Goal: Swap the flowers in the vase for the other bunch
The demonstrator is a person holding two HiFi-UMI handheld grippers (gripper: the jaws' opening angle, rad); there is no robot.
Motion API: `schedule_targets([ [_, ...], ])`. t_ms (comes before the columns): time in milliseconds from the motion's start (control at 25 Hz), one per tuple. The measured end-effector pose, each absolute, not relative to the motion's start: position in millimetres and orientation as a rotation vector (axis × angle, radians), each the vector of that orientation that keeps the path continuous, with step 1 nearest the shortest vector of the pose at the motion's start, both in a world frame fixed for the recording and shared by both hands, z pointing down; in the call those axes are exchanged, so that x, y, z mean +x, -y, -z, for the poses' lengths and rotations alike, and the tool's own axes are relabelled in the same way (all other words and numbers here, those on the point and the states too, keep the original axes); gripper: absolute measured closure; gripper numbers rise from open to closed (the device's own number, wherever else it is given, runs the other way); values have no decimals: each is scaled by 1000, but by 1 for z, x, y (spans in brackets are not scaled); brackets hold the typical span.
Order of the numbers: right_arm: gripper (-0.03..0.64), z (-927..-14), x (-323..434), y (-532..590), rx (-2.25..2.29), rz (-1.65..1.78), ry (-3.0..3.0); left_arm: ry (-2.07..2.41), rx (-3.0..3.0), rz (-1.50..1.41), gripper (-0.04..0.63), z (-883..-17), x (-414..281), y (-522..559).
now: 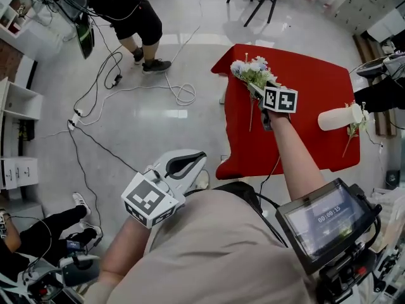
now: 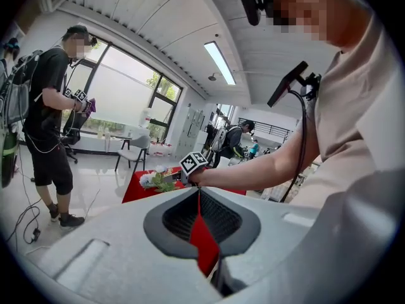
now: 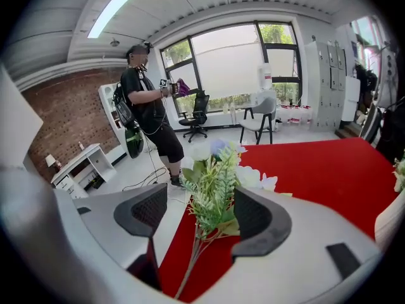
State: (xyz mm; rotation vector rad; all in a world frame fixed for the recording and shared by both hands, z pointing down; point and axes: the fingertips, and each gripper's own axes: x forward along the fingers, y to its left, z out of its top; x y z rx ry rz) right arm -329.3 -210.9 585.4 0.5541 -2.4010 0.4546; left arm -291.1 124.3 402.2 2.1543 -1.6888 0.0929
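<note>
Right gripper [image 3: 197,215], jaws apart round bunch [image 3: 214,189] | vase [image 3: 391,223] cut off at edge

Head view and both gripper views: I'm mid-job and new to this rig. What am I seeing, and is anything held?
No robot: a person holds a two-jaw gripper in each hand. The head view looks down from the person's head; each gripper view looks along its own jaws. On the red-clothed table are a white vase with a sprig at its mouth and a bunch of white and blue flowers with green leaves. The right gripper is open around that bunch, not pinching. The left gripper is shut, empty.
</note>
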Motion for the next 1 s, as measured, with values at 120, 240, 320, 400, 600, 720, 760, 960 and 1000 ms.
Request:
schedule_targets([
  [120, 287, -593, -343, 219, 560, -439, 2376, 1680, 2160, -107, 586, -402, -293, -123],
  [240, 287, -601, -355, 224, 546, -412, 2348, 1681, 2130, -116, 586, -408, -297, -126],
  [320, 287, -610, -361, 229, 526, -403, 2318, 1687, 2105, -116, 586, -412, -299, -128],
  [400, 287, -619, -366, 234, 501, -395, 2277, 1687, 2084, -108, 586, -413, -302, -129],
  [600, 316, -647, -373, 249, 479, -432, 2186, 1688, 2038, -102, 586, -421, -308, -131],
  [720, 353, -655, -375, 250, 473, -484, 2177, 1683, 2009, -86, 586, -426, -311, -132],
  [760, 371, -656, -376, 249, 466, -485, 2177, 1681, 2003, -81, 586, -427, -311, -132],
  [960, 488, -655, -374, 244, 445, -457, 2196, 1673, 2005, -76, 586, -426, -309, -129],
  [1000, 509, -653, -373, 244, 445, -450, 2202, 1671, 2011, -75, 586, -426, -308, -128],
])
